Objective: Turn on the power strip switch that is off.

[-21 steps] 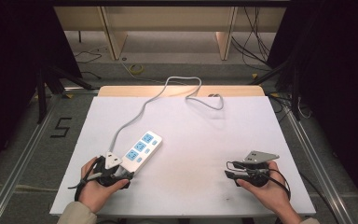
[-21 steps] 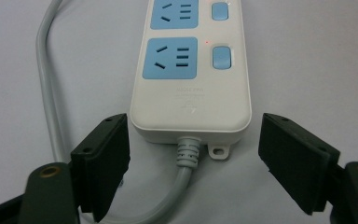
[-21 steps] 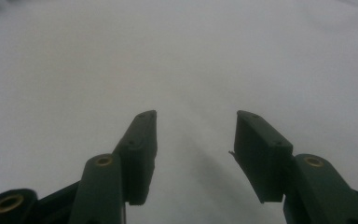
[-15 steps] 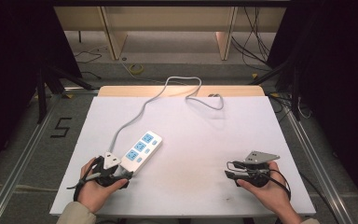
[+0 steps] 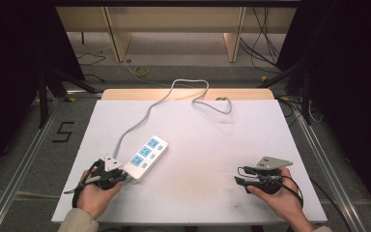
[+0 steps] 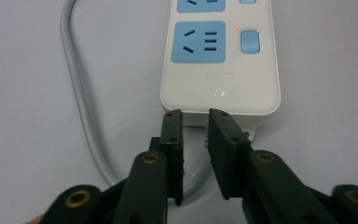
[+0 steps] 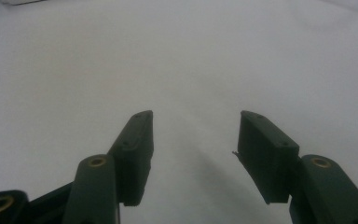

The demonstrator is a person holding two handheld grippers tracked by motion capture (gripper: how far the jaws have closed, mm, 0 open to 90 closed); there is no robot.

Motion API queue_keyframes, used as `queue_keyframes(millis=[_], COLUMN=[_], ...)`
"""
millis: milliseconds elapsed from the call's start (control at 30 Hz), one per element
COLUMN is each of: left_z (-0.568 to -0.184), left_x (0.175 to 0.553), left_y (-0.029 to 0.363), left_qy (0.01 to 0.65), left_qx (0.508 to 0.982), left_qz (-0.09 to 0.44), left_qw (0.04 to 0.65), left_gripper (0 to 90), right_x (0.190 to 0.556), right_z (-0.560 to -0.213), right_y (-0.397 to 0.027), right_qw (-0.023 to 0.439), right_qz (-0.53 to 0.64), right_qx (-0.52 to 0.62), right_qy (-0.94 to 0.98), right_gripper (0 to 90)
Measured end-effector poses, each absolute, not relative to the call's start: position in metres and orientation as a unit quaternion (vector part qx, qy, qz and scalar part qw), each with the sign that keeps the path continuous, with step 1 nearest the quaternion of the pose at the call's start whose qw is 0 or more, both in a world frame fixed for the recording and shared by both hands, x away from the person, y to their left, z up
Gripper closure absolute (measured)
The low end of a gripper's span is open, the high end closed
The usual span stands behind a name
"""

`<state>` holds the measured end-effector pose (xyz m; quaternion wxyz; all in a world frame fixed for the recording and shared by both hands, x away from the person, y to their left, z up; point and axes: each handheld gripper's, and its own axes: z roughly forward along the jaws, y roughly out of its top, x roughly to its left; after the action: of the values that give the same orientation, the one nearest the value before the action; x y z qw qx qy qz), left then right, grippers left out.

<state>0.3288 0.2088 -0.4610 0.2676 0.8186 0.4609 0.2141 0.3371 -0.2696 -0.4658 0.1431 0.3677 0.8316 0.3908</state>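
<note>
Power strip (image 5: 146, 156) sits lower left of centre on the worktop (image 5: 251, 145). Left tool (image 6: 195, 122) jaws nearly together at its near end, clamping nothing. Right tool (image 7: 195, 122) spread wide, empty.

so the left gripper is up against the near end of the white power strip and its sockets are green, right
Not quite: the sockets are blue, not green, as the left gripper view shows. The rest holds: the left gripper sits at the near end of the white power strip, its jaws narrowly apart with their tips at that end.
</note>
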Motion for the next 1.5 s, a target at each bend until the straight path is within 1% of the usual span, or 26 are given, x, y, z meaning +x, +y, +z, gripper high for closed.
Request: queue_keyframes(millis=[133, 167, 1000, 1500], left_z=[-0.46, -0.46, -0.448, -0.444], left_x=[0.329, 0.33, 0.349, 0.358], left_y=[0.209, 0.209, 0.202, 0.197], left_qy=[0.464, 0.467, 0.487, 0.485], left_qx=[0.82, 0.82, 0.823, 0.827], left_qz=[0.21, 0.208, 0.174, 0.156], left_qw=[0.259, 0.258, 0.234, 0.239], left_gripper=[89.1, 89.4, 89.7, 89.7], right_x=[0.337, 0.337, 0.337, 0.337], right_z=[-0.466, -0.466, -0.466, -0.466], right_y=[-0.27, -0.269, -0.267, -0.268], right_qw=[0.143, 0.143, 0.146, 0.145], right_qz=[0.391, 0.391, 0.391, 0.389], right_qx=[0.368, 0.368, 0.366, 0.368], right_qy=[0.832, 0.832, 0.832, 0.832], right_gripper=[46.2, 46.2, 45.7, 45.1])
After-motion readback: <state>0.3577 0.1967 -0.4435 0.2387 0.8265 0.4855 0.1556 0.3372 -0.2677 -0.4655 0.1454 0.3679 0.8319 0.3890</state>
